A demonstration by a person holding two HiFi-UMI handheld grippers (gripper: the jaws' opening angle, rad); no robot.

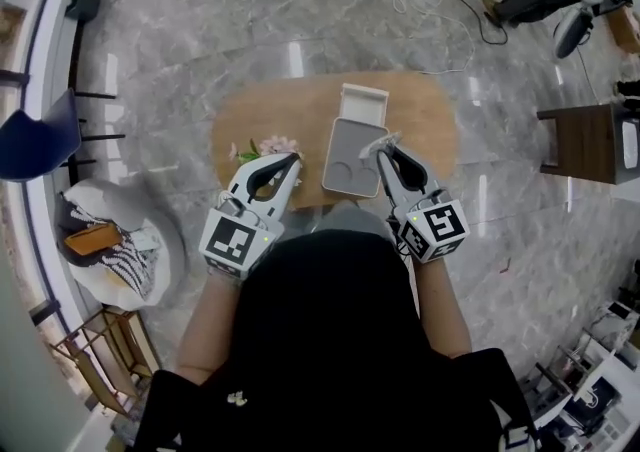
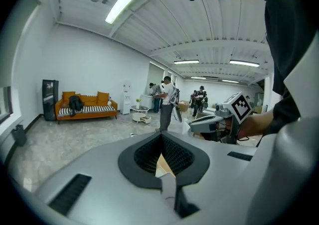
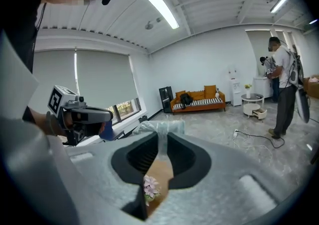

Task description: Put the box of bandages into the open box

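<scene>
Bandages box (image 3: 149, 127) | pinched in right gripper (image 3: 162, 139) fingers | print unreadable

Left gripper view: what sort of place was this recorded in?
Probably a large open office or lab space: an orange sofa against the wall, ceiling strip lights, and several people standing at the far end.
</scene>
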